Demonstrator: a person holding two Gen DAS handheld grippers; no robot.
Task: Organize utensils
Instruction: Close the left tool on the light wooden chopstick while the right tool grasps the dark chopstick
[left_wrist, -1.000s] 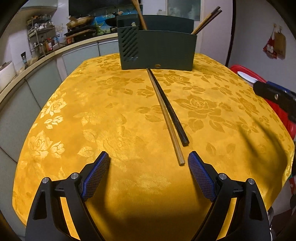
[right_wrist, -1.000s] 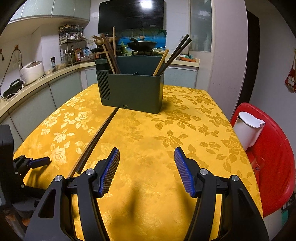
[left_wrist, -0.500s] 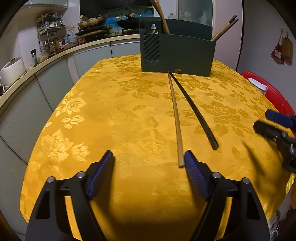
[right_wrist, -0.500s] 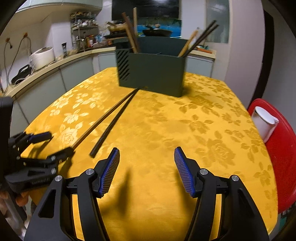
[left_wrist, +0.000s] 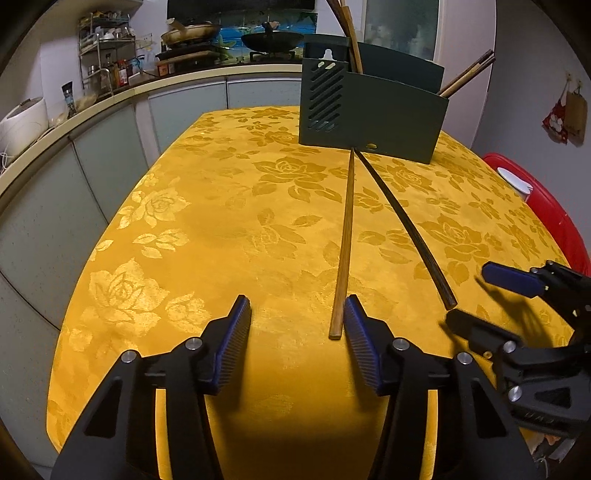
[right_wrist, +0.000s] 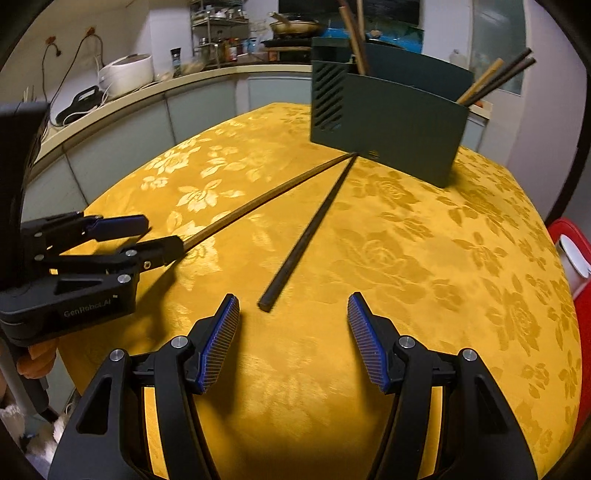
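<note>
Left gripper: jaws have just been closing, now about half as wide as a second ago; the near end of the light brown wooden chopstick lies between the pads, close by the right pad, not yet pinched.
Right gripper: jaws moderately wide, same gap as before; nothing between them. It has come lower and closer to the black chopstick, whose near end now lies just ahead of the left pad.
Chopsticks: both flat on the yellow rose-patterned tablecloth, far tips meeting at the base of the dark green slotted utensil holder; unmoved since earlier.
Holder: upright at the table's far side, more chopsticks standing in it.
Beyond: red plastic stool at the table's right.
</note>
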